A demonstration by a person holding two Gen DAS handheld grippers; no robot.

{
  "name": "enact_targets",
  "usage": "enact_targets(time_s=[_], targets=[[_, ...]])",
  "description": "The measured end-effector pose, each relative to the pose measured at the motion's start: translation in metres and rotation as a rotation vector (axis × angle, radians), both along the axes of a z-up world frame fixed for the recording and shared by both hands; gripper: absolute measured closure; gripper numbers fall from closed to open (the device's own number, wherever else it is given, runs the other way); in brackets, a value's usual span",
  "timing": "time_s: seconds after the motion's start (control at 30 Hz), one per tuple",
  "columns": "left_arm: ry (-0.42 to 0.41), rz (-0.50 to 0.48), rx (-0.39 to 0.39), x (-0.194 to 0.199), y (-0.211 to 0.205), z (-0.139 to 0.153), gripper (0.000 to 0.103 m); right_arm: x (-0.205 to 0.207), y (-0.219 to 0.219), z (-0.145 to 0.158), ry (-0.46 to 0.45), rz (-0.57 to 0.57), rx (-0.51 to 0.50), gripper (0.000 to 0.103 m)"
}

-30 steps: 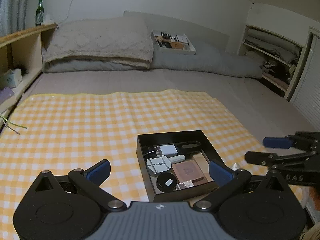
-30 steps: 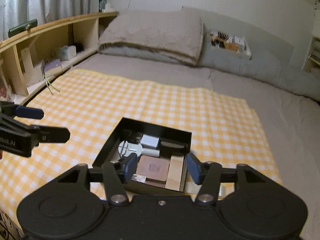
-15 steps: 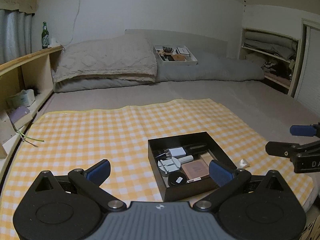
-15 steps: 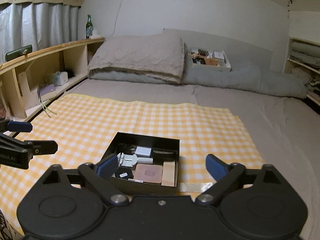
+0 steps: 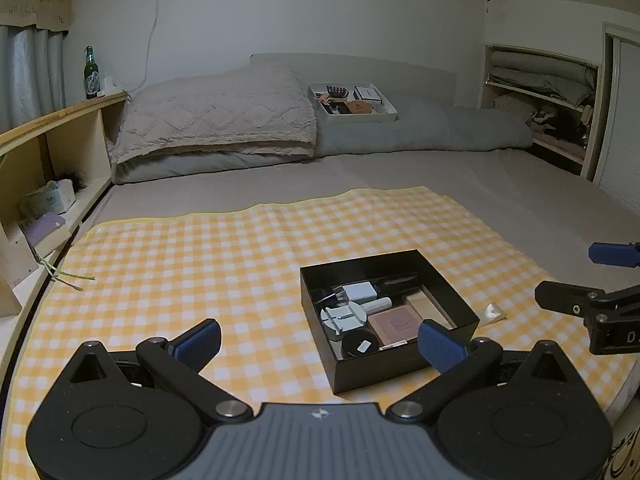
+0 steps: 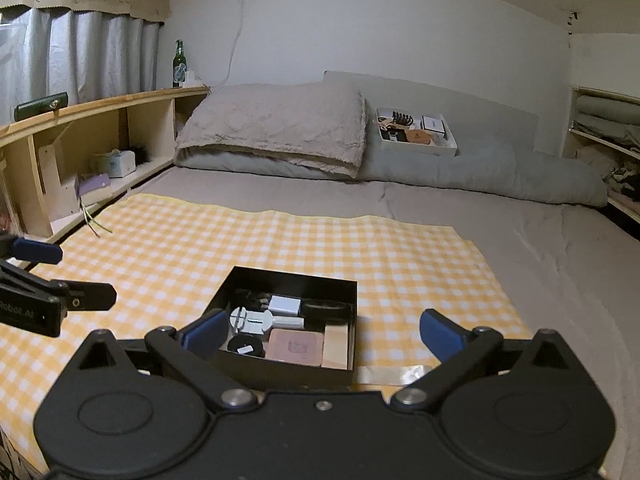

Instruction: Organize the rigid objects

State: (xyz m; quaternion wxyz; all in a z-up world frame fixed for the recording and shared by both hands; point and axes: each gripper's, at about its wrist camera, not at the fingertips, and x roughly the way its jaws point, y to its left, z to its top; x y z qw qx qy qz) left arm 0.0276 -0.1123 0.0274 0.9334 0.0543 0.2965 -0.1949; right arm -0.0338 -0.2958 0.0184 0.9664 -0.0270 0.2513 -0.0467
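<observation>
black box (image 6: 280, 372) sits on the checked cloth (image 6: 200, 240) on the bed, packed with small rigid items. left claw (image 5: 320, 342) wide open, empty. right claw (image 6: 320, 334) opening wide, empty. sorting appears largely complete.

The box (image 5: 404, 356) looks matt black card; the checked cloth (image 5: 200, 264) has a slight sheen (likely plastic-coated). The shelf (image 6: 104, 108) is bare pale wood, the bottle (image 6: 179, 65) glossy green glass, the blanket (image 5: 216, 116) nubbly fabric.
</observation>
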Motion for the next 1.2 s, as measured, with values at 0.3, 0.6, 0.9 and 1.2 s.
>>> enact_targets(time_s=[0.3, 0.6, 0.9, 1.2], targets=[[-0.005, 0.003, 0.015, -0.0004, 0.0019, -0.0019, 0.000, -0.0015, -0.0033, -0.0002, 0.007, -0.008, 0.019, 0.000], [-0.002, 0.003, 0.016, 0.0009, 0.0054, -0.0035, 0.000, -0.0023, -0.0011, 0.0002, 0.012, -0.004, 0.009, 0.000], [-0.001, -0.002, 0.016, 0.0019, 0.0064, -0.0042, 0.000, -0.0028, -0.0003, 0.0001, 0.011, -0.002, 0.008, 0.000], [0.000, -0.002, 0.016, 0.0018, 0.0066, -0.0042, 0.000, -0.0028, -0.0009, -0.0002, 0.010, -0.001, 0.005, 0.000]])
